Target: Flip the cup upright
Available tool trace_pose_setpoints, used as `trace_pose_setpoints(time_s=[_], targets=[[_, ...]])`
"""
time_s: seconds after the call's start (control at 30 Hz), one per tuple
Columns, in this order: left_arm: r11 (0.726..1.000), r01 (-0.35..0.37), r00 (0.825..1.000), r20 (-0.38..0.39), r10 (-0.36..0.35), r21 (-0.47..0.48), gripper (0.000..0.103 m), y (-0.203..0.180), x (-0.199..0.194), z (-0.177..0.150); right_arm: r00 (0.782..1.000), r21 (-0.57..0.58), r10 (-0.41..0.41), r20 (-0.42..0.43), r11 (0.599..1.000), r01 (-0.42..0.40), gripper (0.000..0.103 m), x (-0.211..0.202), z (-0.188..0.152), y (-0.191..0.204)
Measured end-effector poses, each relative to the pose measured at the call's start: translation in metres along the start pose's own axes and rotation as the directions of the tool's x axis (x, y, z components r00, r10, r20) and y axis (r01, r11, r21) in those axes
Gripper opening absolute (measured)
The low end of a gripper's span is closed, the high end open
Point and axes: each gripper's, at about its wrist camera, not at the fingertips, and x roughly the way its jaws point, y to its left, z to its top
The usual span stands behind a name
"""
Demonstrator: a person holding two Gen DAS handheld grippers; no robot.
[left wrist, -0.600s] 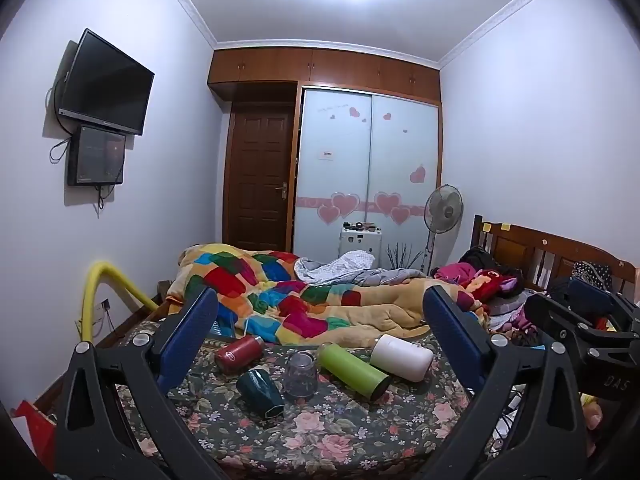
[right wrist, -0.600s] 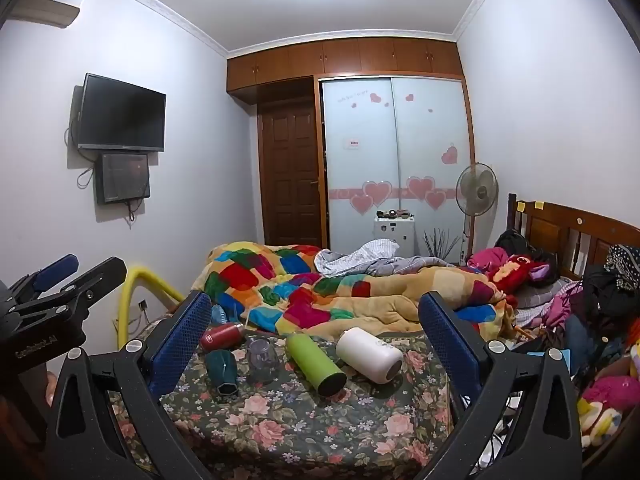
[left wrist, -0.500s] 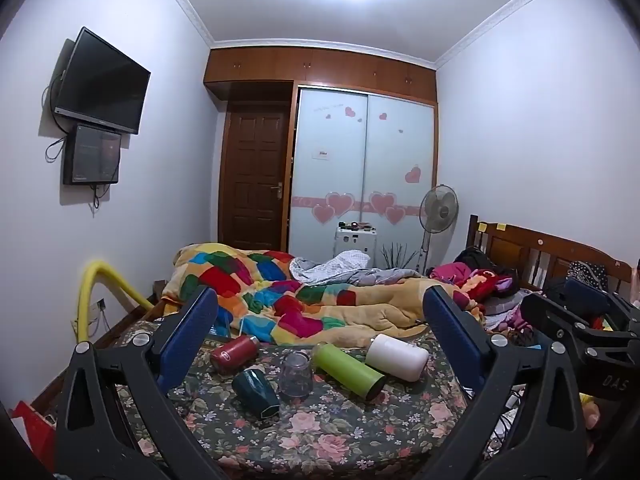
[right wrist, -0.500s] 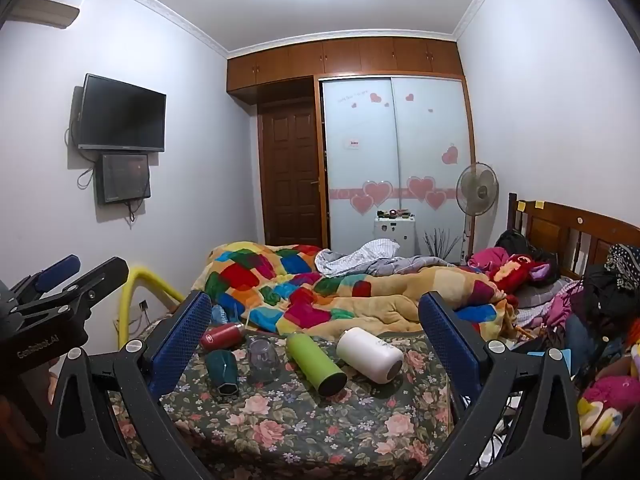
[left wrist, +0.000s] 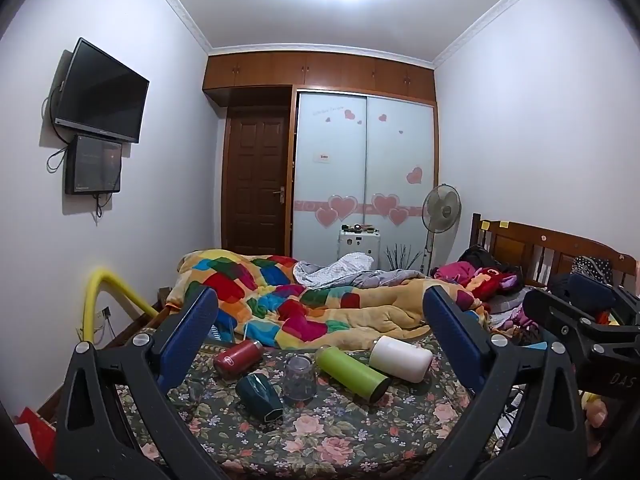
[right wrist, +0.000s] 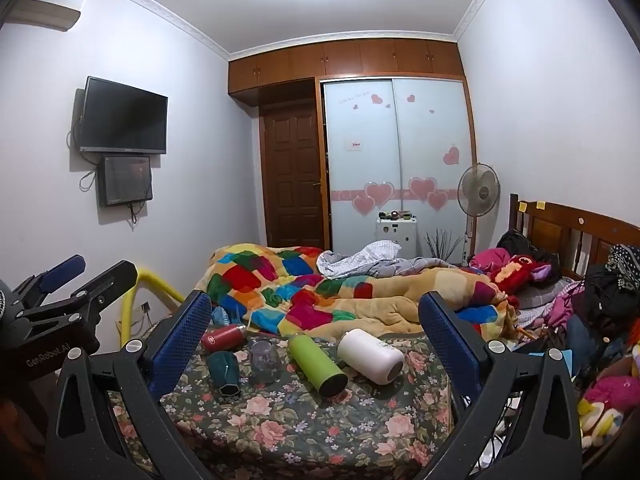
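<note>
Lying on its side on the floral cloth (left wrist: 320,440), the faceted dark-green cup (left wrist: 260,396) sits ahead of both grippers, well apart from either. Left gripper (left wrist: 320,320) and right gripper (right wrist: 314,316) hang spread wide, holding nothing, their fingers (left wrist: 188,336) blue-padded.

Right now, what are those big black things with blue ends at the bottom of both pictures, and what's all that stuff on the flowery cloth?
Those are two grabbers a person holds, one in each hand. Each carries a camera looking out between its two blue fingers, so one picture comes from the left gripper and one from the right gripper. Both are open and hold nothing. On the flowery cloth lie a red bottle, a dark green cup, a green bottle and a white bottle, all on their sides. A clear cup stands upside down between them.
</note>
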Motion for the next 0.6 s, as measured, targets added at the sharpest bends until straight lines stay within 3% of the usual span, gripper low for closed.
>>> trace_pose_setpoints(time_s=[0.6], targets=[[1.000, -0.003, 1.000, 0.000, 0.003, -0.002, 0.103, 0.0026, 0.0008, -0.0028, 1.000, -0.001, 0.001, 0.003, 1.000, -0.001, 0.103, -0.0005, 0.0008, 0.0002]])
